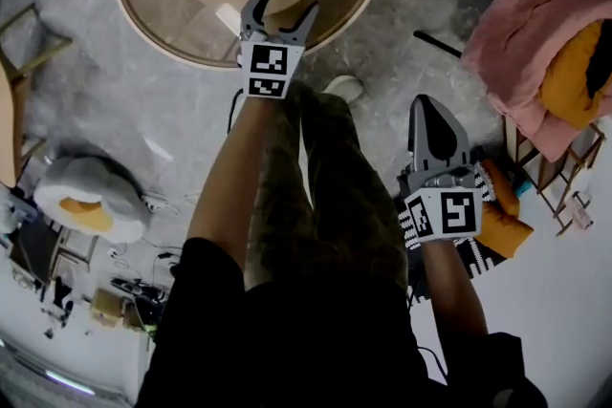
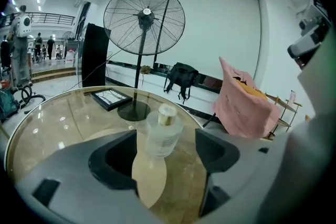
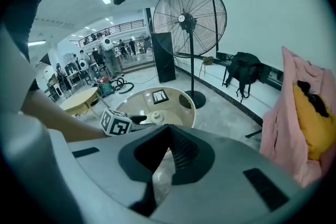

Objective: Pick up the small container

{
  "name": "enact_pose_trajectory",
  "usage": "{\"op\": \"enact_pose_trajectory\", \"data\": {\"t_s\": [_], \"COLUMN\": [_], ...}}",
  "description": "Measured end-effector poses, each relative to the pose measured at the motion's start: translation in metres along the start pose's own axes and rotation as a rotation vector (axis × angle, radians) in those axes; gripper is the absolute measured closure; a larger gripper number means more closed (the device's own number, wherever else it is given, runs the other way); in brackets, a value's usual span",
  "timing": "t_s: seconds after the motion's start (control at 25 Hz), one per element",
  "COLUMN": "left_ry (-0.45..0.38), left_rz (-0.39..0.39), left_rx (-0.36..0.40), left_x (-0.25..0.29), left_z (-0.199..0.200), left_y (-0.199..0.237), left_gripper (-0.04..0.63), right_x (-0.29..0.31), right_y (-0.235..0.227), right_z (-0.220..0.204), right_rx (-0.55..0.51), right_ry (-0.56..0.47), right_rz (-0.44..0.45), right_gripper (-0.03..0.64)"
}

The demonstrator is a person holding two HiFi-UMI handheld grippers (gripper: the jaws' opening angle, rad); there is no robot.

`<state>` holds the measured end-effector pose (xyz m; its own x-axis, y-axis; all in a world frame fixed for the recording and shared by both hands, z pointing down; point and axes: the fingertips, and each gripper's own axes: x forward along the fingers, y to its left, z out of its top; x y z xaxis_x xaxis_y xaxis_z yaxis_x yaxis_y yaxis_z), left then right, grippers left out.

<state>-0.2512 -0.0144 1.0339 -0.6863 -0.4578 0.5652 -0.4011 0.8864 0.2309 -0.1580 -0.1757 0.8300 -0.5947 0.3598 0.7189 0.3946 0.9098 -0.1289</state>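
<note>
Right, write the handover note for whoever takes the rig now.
Left claw: open, empty, pointed at the small container.
Right claw: shut, empty, held low and away from the round glass table.
Small container: upright on the table, just ahead of the left claw's tips, not gripped.
Done: left claw lined up.
Left: move in, close on the container, lift.

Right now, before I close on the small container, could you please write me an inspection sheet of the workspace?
Surface: round glass table, glossy.
Job's things: small container, frosted, gold cap, upright in front of the left jaws.
Clutter: black framed picture flat on the table.
Grippers: left hand-held gripper open, touching nothing; right hand-held gripper shut, empty, away from the table.
Cables: dark coil lying beyond the table.
Surroundings: standing fan, black backpack, pink cloth.
</note>
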Motion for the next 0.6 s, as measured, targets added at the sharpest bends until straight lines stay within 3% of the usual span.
{"op": "enact_pose_trajectory", "data": {"t_s": [0.36, 0.6], "left_ry": [-0.001, -0.027], "left_rz": [-0.028, -0.026], "left_rx": [0.091, 0.099], "left_x": [0.043, 0.058], "left_z": [0.002, 0.003], "left_y": [-0.001, 0.002], "left_gripper": [0.244, 0.239], "right_x": [0.012, 0.012], "right_y": [-0.004, -0.01], "right_z": [-0.022, -0.037], "right_rx": [0.043, 0.06], "right_ry": [0.009, 0.023], "right_rz": [-0.014, -0.021], "right_gripper": [0.595, 0.595]}}
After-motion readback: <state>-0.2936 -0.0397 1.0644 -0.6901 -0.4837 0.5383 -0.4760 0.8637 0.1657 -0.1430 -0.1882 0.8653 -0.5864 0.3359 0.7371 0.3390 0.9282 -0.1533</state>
